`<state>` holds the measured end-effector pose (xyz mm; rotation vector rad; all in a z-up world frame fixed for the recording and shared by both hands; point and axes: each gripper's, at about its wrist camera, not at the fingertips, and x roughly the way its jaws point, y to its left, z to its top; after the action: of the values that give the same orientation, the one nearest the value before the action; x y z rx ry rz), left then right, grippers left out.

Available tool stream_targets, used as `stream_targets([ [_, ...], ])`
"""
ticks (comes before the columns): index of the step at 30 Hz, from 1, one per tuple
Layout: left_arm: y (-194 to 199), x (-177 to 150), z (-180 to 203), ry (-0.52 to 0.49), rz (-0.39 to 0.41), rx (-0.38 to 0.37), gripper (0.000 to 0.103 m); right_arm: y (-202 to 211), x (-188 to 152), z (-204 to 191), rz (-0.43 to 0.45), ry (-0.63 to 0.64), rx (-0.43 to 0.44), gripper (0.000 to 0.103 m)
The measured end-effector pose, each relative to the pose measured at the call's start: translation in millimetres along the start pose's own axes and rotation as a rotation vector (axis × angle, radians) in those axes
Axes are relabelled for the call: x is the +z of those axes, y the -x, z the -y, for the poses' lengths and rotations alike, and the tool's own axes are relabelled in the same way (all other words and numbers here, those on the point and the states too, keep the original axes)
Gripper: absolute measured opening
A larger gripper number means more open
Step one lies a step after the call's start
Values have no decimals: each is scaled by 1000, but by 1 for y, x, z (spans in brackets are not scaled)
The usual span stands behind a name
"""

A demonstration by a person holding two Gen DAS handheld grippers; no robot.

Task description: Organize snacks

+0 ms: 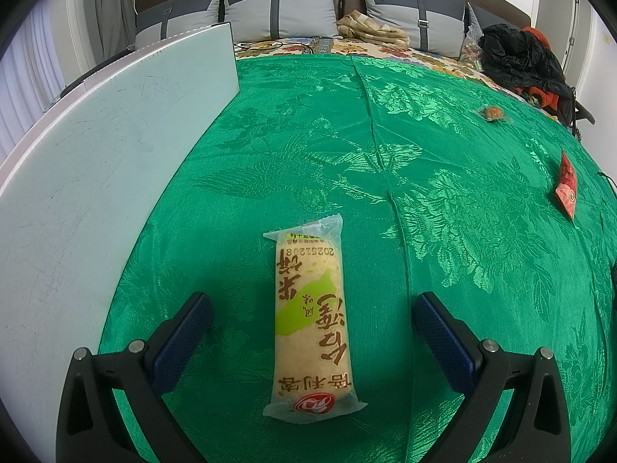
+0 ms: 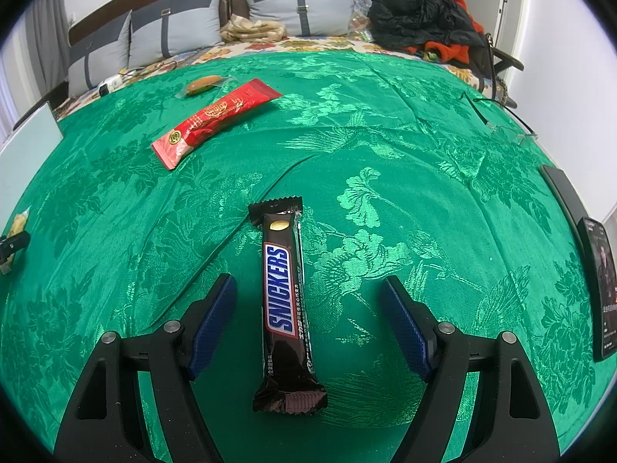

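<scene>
My left gripper [image 1: 310,308] is open, its fingers on either side of a yellow-green rice cracker pack [image 1: 311,324] that lies lengthwise on the green cloth [image 1: 424,154]. My right gripper [image 2: 310,289] is open around a brown Snickers bar [image 2: 285,301] lying lengthwise between its fingers. A red snack packet [image 2: 216,119] and a small bun in clear wrap [image 2: 202,84] lie farther back on the left in the right wrist view. Both also show in the left wrist view: the red packet [image 1: 566,187] and the bun [image 1: 493,112], far right.
A white board [image 1: 96,177] lies along the left of the cloth. A phone [image 2: 599,281] and a dark flat device [image 2: 561,189] sit at the right edge. Grey pillows [image 1: 277,7], a folded cloth and a black-and-orange jacket [image 2: 424,19] lie behind.
</scene>
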<state>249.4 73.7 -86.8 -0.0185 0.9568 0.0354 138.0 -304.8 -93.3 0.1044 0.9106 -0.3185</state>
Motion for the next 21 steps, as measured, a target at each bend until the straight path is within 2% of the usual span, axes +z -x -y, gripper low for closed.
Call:
stream_targets([
  [18,0,-1,-1,-1,0,-4,103,0,0,0,0,0,-1,80],
  [21,1,2,0,-79,-65,-58,103,0,0,0,0,0,-1,80],
])
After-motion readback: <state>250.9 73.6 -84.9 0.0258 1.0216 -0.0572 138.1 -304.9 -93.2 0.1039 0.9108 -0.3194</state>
